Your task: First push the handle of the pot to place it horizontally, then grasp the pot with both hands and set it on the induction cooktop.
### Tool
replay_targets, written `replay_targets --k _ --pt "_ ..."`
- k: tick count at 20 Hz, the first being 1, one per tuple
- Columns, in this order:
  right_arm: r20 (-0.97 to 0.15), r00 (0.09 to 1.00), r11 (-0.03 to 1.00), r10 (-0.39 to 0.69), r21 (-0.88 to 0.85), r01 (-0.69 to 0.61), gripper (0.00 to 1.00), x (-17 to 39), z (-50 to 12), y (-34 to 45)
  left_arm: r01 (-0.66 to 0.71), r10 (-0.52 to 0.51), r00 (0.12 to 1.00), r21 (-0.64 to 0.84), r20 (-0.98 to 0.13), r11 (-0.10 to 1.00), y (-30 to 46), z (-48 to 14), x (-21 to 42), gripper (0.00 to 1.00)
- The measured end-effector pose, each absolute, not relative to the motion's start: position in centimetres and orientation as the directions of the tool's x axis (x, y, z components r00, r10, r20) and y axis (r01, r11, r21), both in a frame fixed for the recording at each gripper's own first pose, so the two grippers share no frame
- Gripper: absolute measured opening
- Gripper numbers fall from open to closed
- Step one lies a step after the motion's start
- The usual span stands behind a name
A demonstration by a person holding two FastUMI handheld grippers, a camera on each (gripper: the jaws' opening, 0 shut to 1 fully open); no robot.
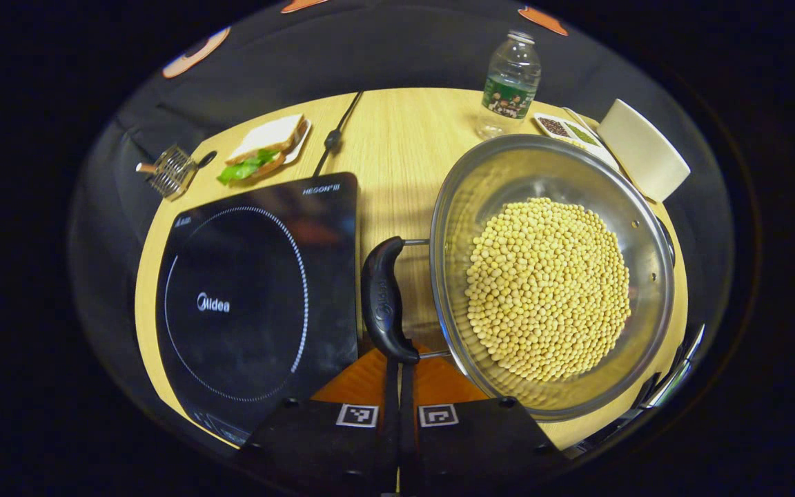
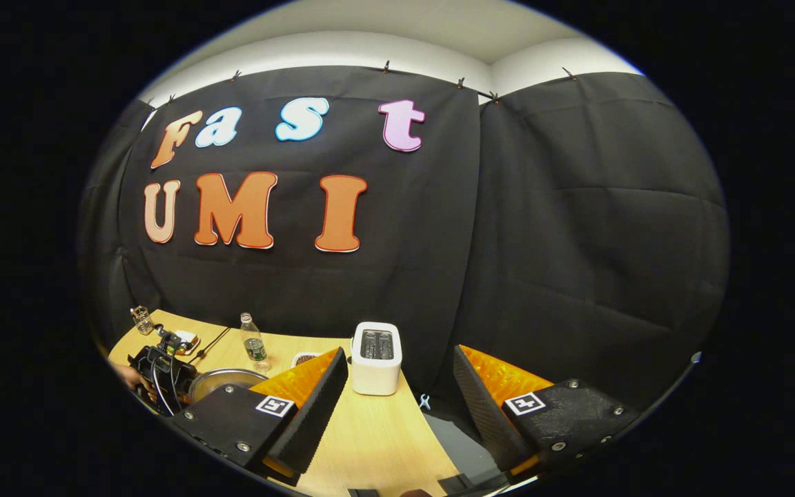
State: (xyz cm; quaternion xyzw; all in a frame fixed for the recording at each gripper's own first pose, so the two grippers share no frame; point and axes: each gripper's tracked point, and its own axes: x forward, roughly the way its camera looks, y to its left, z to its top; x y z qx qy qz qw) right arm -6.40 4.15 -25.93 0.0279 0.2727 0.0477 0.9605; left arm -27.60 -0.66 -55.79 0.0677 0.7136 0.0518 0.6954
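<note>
Pot [image 1: 549, 276] of soybeans: right of induction cooktop [image 1: 256, 297]. Handle [image 1: 385, 300] directly ahead of left gripper [image 1: 397, 386], long axis along its closed, empty fingers. Right gripper [image 2: 397, 393] wide open, empty, well apart.

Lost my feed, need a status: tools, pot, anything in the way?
Left tool shut, tips at pot handle. Right tool open, raised, holding nothing. Pot of soybeans beside induction cooktop; cooktop surface bare.

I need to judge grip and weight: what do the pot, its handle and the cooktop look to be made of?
Pot: shiny silver wall with reflections, likely stainless steel. Handle: glossy black moulded grip, probably plastic, on thin metal rods. Induction cooktop: flat, glossy black, probably glass.
</note>
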Motion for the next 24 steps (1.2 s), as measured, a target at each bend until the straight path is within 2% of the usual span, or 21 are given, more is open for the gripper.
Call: replay_targets --k 7,13,14,15,16,17,20,22,24 --pt "-0.594 0.79 0.989 0.148 0.094 -0.114 0.96 -6.6 -28.6 8.8 0.113 0.15 0.042 0.154 -0.988 0.982 -0.9 -56.5 -25.1 0.08" --pt "-0.655 0.739 0.988 0.154 0.101 -0.116 0.96 -7.2 -31.5 10.1 0.122 0.022 0.077 0.031 -0.997 0.992 -2.3 -54.3 -25.3 0.08" --pt "-0.663 0.732 0.988 0.157 0.106 -0.116 0.96 -7.2 -32.0 10.5 0.132 0.009 0.088 0.021 -0.996 0.991 -2.2 -53.8 -25.3 0.21" --pt "-0.671 0.724 0.987 0.162 0.111 -0.118 0.96 -7.2 -32.5 10.9 0.139 -0.009 0.098 0.005 -0.995 0.99 -2.2 -53.0 -25.1 0.29" --pt "-0.679 0.715 0.986 0.167 0.115 -0.12 0.96 -7.1 -33.0 11.3 0.134 -0.032 0.108 -0.017 -0.994 0.991 -2.5 -52.2 -25.0 0.43" --pt "-0.685 0.708 0.985 0.173 0.119 -0.126 0.96 -7.0 -33.6 11.7 0.117 -0.071 0.121 -0.057 -0.99 0.991 -3.0 -51.3 -24.5 0.49" --pt "-0.702 0.683 0.98 0.199 0.136 -0.145 0.96 -6.6 -34.9 13.6 0.06 -0.124 0.183 -0.114 -0.975 0.992 -3.1 -49.5 -22.3 0.94" --pt "-0.712 0.667 0.976 0.219 0.15 -0.16 0.96 -6.3 -35.8 15.2 0.055 -0.128 0.222 -0.118 -0.967 0.991 -2.8 -48.9 -20.6 0.98" --pt "-0.725 0.646 0.971 0.238 0.158 -0.18 0.96 -6.1 -37.0 16.8 0.079 -0.123 0.236 -0.107 -0.964 0.991 -2.6 -49.2 -19.8 0.98"
